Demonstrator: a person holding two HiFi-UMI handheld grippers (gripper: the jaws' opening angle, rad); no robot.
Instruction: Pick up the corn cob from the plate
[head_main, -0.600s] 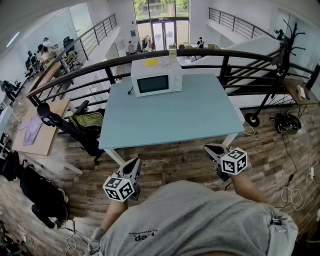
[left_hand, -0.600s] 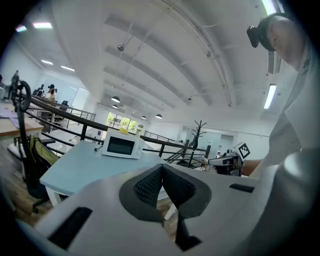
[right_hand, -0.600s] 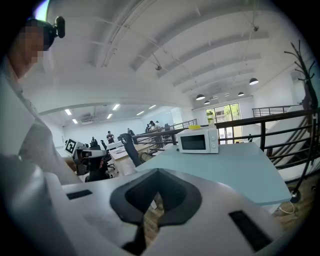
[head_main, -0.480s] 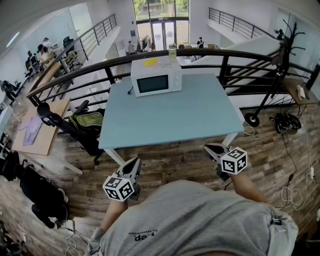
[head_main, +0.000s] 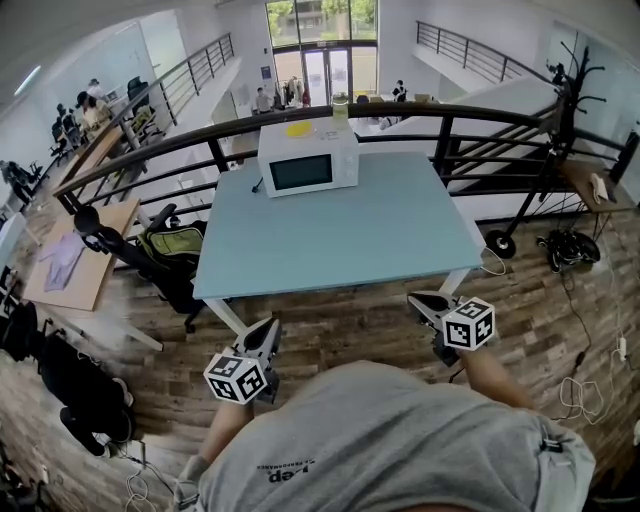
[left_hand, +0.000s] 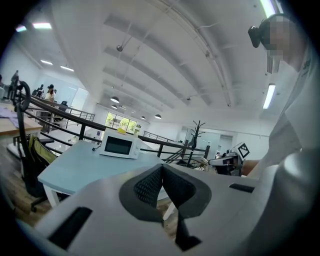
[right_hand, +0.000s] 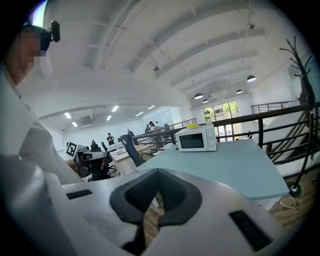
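The left tool and the right tool both hang empty with jaws together, at 7 and 5 o'clock off the pale blue rectangular desk. No corn cob or plate shows plainly; only a flat yellow thing tops the boxy white microwave at 12 o'clock. Likely risks: arriving with jaws not yet parted and nudging the cob away, or bumping the microwave on a long reach

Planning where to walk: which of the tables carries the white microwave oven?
The light blue table straight ahead; the white microwave oven stands at its far edge. The wooden table at left has none.
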